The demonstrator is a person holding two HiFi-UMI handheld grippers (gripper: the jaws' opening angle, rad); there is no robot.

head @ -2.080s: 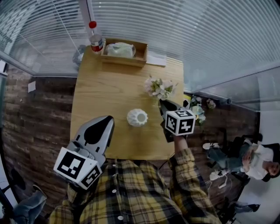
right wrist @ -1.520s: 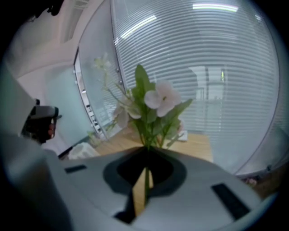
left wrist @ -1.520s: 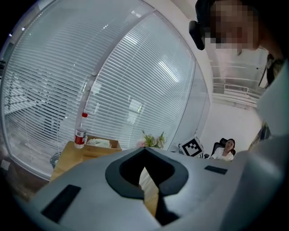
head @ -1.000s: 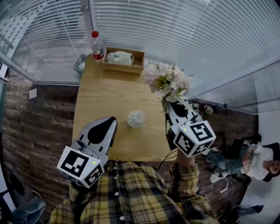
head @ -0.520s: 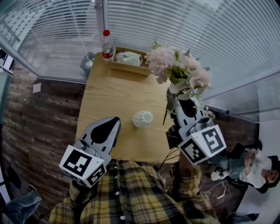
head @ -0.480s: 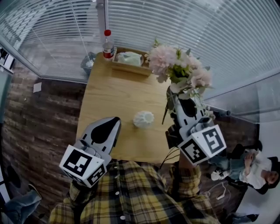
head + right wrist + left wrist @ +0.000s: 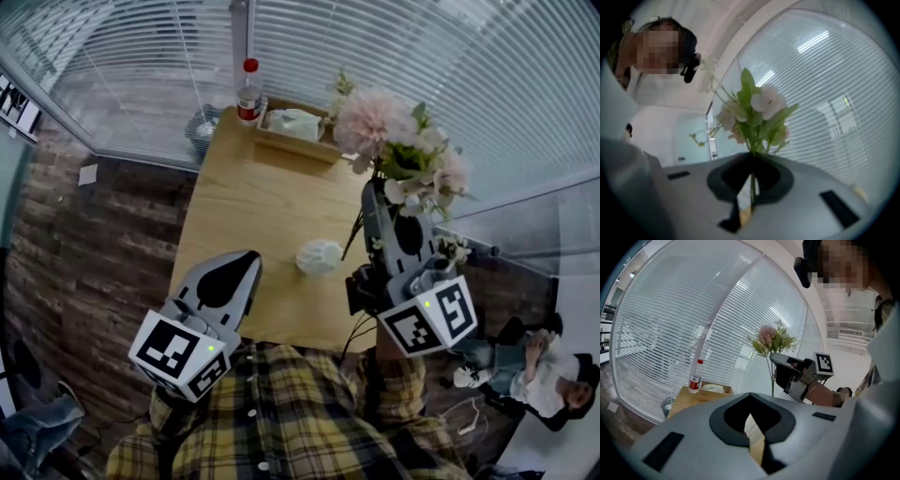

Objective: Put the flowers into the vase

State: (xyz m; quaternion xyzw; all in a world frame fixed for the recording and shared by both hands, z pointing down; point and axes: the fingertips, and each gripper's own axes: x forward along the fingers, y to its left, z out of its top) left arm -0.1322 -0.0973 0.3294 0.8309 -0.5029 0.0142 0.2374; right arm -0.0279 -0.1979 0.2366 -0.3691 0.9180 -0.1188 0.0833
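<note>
Head view: jaw tips of the grey right gripper (image 7: 382,197) sit under the pink-and-white flower bunch (image 7: 398,150), so the grip point on the stems is unseen. Right gripper view: bunch soft, petals unresolved. Left gripper view: the grey left gripper (image 7: 751,401) body covers most of the light wooden table (image 7: 679,401). Label on the clear red-capped bottle (image 7: 248,94) too small to read. Pale crumpled contents of the shallow wooden tray (image 7: 295,143): unidentified.
</note>
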